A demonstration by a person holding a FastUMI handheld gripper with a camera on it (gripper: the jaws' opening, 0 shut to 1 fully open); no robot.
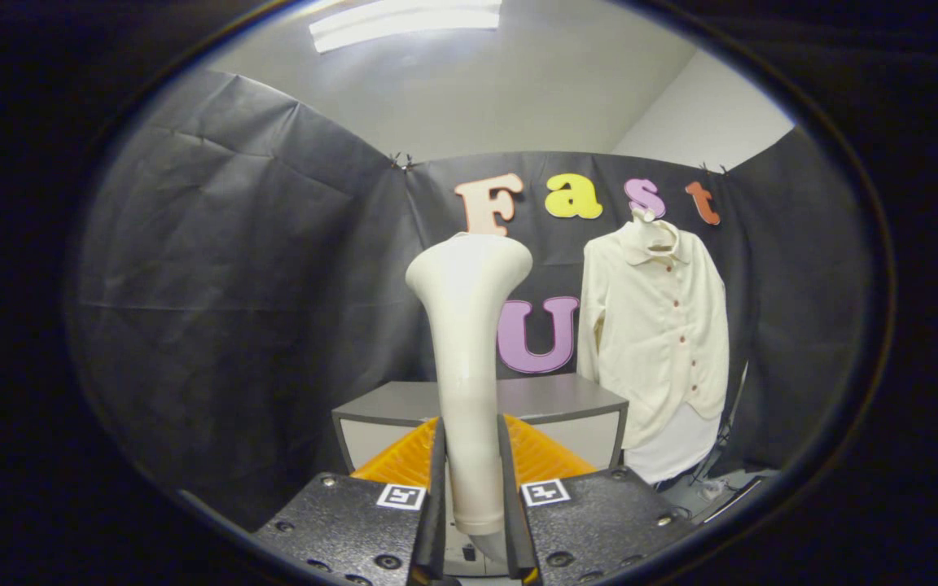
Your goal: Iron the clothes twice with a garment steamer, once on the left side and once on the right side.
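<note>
Two fingers: my gripper has both pressed against the steamer's handle, one on each side, pinching it.
Steamer: white, upright between my fingers, its flared head topmost and reaching up in front of the booth wall; the lower end of the handle curves down between the fingers.
Shirt: cream, buttoned, long-sleeved, hanging on a hanger against the black cloth, beyond my fingers and to the right of the steamer's head; well apart from the steamer.
Under the shirt: a paler white layer shows below its hem.
Table: grey, just beyond my fingers, left of the shirt and behind the steamer's handle.
Orange part: ribbed, showing on both sides of the handle just ahead of my fingers; I cannot tell what it is.
Floor by the shirt: small things lie there, too blurred to name.
</note>
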